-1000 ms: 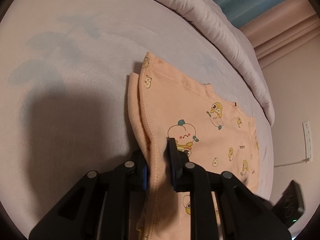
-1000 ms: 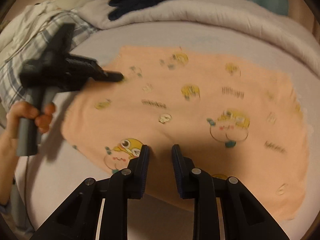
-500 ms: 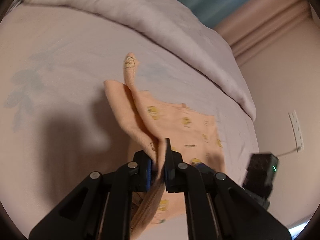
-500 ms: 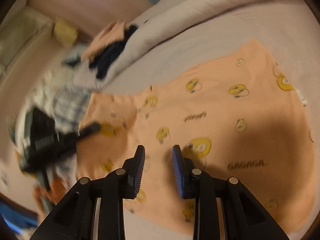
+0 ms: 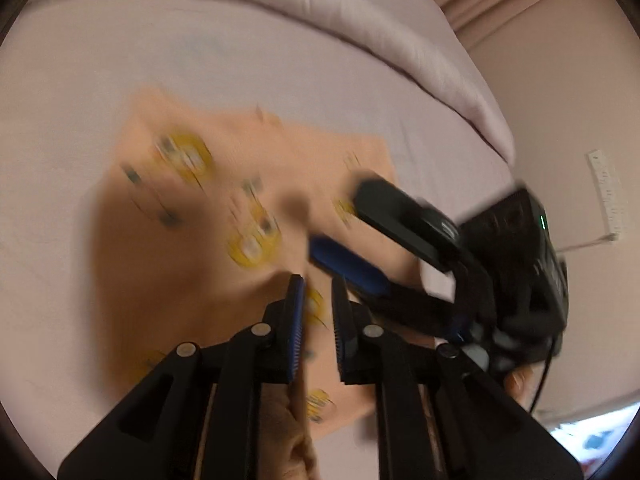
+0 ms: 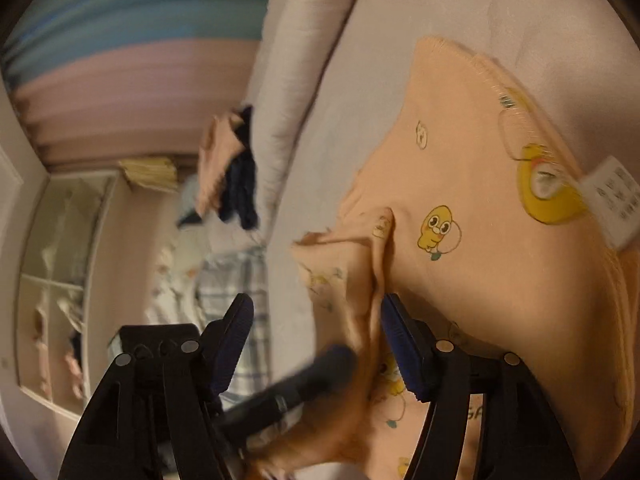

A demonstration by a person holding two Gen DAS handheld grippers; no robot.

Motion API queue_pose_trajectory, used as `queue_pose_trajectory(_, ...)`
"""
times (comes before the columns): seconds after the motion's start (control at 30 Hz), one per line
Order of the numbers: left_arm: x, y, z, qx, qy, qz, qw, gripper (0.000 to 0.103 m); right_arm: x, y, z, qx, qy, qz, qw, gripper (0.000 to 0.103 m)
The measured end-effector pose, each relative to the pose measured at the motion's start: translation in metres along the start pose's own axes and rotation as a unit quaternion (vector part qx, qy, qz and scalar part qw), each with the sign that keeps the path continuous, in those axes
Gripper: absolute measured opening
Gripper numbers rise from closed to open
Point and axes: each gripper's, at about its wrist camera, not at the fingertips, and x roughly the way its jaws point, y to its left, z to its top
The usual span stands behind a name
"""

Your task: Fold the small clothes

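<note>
A small peach garment [image 5: 208, 216] with yellow cartoon ducks lies on the pale bed sheet [image 5: 80, 100]; it is blurred in the left wrist view. My left gripper [image 5: 318, 284] hovers over its near part with the jaws a little apart and nothing between them. My right gripper [image 6: 316, 312] is wide open around a raised fold of the garment [image 6: 460, 216], whose white care label [image 6: 612, 200] shows at the right. The right gripper also appears in the left wrist view [image 5: 340, 232], open over the cloth. A blurred finger of the left gripper [image 6: 296, 380] crosses below.
A rolled pale duvet [image 5: 320, 20] runs along the far side of the bed. A pile of other clothes [image 6: 232, 176], dark and peach, lies on it, with plaid cloth [image 6: 236, 280] nearby. A wall socket [image 5: 608, 196] and pink curtains [image 6: 140, 92] stand beyond.
My left gripper has let go of the garment edge it was pinching and has opened a little. My right gripper has opened wide, rolled sideways and moved in around a fold. The garment lies flatter.
</note>
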Motion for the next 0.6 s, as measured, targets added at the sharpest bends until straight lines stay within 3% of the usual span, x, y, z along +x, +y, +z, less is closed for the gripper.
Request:
queue_pose_trajectory(0.17,-0.020,0.001,-0.021,0.014,0.002,-0.037,0.9992,0.017,0.022,0.018,0.003,-0.051,0.030,-0.076,0.995,0.066)
queue_pose_trajectory(0.3,-0.059,0.021,-0.043,0.004,-0.034,-0.060,0.9976,0.027,0.032,0.023,0.005,-0.072,0.037,-0.098,0.992,0.066)
queue_pose_trajectory(0.37,-0.078,0.037,-0.055,-0.005,-0.057,-0.055,0.9968,0.032,0.037,0.026,0.004,-0.085,0.035,-0.110,0.990,0.066)
queue_pose_trajectory(0.43,-0.090,0.050,-0.065,-0.015,-0.072,-0.025,0.9970,0.034,0.033,0.028,-0.001,-0.110,0.027,-0.133,0.985,0.056)
queue_pose_trajectory(0.47,-0.095,0.056,-0.071,-0.024,-0.078,-0.015,0.9966,0.034,0.036,0.032,-0.005,-0.131,0.014,-0.163,0.978,0.044)
queue_pose_trajectory(0.5,-0.098,0.067,-0.076,-0.037,-0.083,-0.013,0.9958,0.034,0.033,0.031,-0.008,-0.145,0.005,-0.182,0.972,0.031)
queue_pose_trajectory(0.6,-0.105,0.089,-0.092,-0.069,-0.089,-0.006,0.9936,0.034,0.037,0.034,-0.015,-0.178,-0.016,-0.219,0.959,0.013)
